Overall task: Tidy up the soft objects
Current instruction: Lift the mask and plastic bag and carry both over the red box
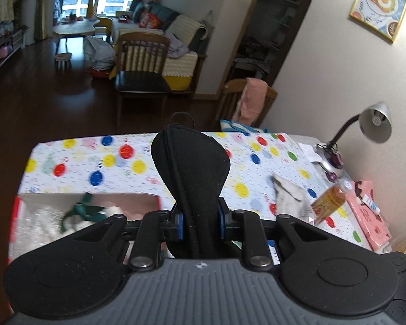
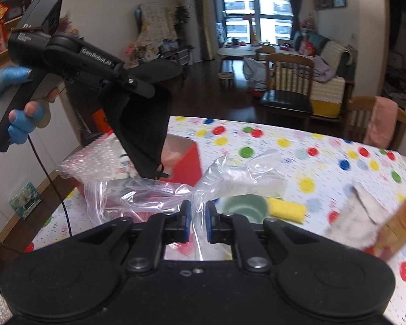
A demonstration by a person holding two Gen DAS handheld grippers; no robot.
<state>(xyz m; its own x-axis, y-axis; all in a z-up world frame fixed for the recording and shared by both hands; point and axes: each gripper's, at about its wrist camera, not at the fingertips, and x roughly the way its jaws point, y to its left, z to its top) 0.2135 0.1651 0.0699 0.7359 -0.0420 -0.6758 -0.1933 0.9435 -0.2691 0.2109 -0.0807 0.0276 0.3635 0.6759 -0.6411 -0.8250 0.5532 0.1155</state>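
Sock [image 1: 289, 195] on table [image 1: 75, 162], right of box [image 1: 154, 203].

"GenRobot.AI" on left tool [image 2: 138, 86] body; other txt unreadable.

Matt black cloth pouch [image 1: 192, 178]; glossy, crinkled clear plastic bag [image 2: 230, 178].

Home living-dining room: sofa [image 1: 176, 27], wooden dining chair [image 1: 142, 62], framed food print [image 1: 379, 5], polka-dot-clothed worktop [image 1: 94, 157].
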